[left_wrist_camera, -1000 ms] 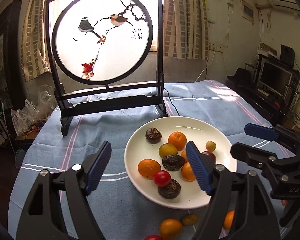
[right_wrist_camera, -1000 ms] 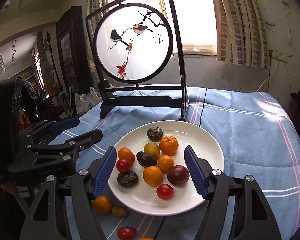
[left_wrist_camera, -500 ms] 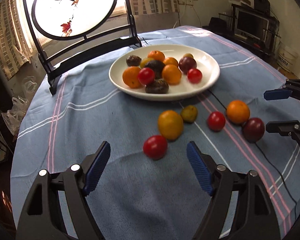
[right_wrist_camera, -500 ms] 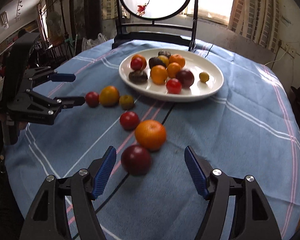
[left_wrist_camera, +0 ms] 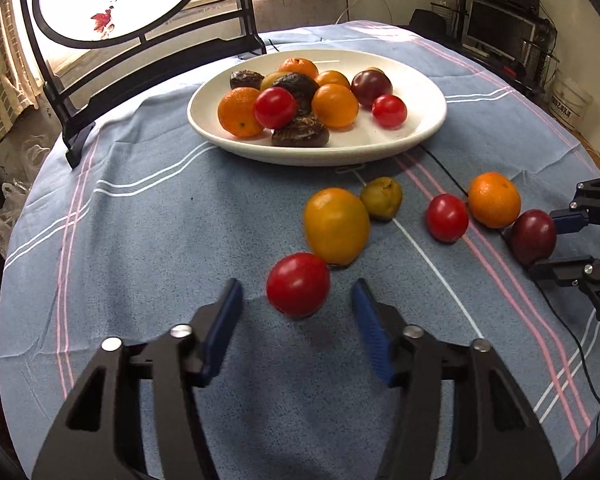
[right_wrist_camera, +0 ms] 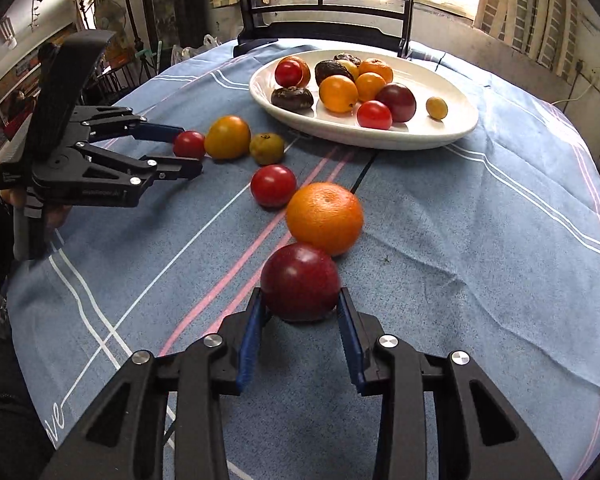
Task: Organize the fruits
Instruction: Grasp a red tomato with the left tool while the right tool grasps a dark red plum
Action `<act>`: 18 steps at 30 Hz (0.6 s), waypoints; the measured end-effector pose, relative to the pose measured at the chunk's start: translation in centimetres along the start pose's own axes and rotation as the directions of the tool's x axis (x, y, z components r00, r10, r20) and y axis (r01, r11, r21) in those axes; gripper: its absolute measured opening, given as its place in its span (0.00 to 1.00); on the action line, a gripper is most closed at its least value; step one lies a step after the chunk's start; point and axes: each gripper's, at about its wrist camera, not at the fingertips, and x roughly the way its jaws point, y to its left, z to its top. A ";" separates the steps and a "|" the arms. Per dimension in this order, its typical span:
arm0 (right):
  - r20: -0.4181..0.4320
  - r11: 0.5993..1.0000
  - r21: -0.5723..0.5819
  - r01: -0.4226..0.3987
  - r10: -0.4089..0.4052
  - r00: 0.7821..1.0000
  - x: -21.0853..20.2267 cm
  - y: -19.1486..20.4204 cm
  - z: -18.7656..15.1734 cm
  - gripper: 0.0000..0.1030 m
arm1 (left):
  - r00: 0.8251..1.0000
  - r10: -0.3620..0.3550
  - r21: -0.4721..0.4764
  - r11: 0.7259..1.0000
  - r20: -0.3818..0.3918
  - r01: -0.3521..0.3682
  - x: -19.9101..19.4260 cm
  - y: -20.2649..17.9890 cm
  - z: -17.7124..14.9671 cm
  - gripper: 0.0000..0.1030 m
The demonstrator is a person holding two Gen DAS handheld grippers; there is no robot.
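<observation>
A white plate (left_wrist_camera: 420, 136) (right_wrist_camera: 452, 136) with several fruits stands at the far middle of the table. Loose on the cloth lie a red tomato (left_wrist_camera: 298, 284) (right_wrist_camera: 189, 144), a yellow-orange fruit (left_wrist_camera: 336, 224) (right_wrist_camera: 227, 137), a small olive fruit (left_wrist_camera: 381, 198) (right_wrist_camera: 266, 148), a second red tomato (left_wrist_camera: 447, 217) (right_wrist_camera: 273, 185), an orange (left_wrist_camera: 494, 199) (right_wrist_camera: 325, 218) and a dark red plum (left_wrist_camera: 534, 236) (right_wrist_camera: 299, 282). My left gripper (left_wrist_camera: 296, 298) (right_wrist_camera: 188, 150) is open, its fingers either side of the first tomato. My right gripper (right_wrist_camera: 299, 300) (left_wrist_camera: 548, 242) has its pads against the plum's sides.
A round painted screen in a black frame (left_wrist_camera: 152, 60) (right_wrist_camera: 324, 24) stands behind the plate. A black cable (left_wrist_camera: 444, 172) runs over the blue striped cloth (left_wrist_camera: 140, 220). A TV and shelves (left_wrist_camera: 496, 28) are at far right.
Both grippers dropped from over the plate to the loose fruits. The left one narrowed and moved up to the red tomato; the right one closed in on the dark plum.
</observation>
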 end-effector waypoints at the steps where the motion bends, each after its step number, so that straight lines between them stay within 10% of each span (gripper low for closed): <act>1: 0.001 1.000 0.001 0.004 -0.004 1.000 -0.2 -0.1 -0.1 0.36 | 1.000 -0.017 -0.007 1.000 0.001 0.017 0.0 0.0 0.0 0.33; 10: 0.030 1.000 0.009 -0.007 0.006 1.000 -1.6 -0.5 0.1 0.36 | 0.996 -0.006 0.009 1.000 0.093 0.005 -3.8 -0.9 0.5 0.29; 18: 0.229 0.999 -0.018 0.039 -0.034 0.973 -6.0 -0.7 6.1 0.36 | 0.961 0.078 -0.050 0.996 0.265 -0.067 -8.2 -1.9 6.3 0.29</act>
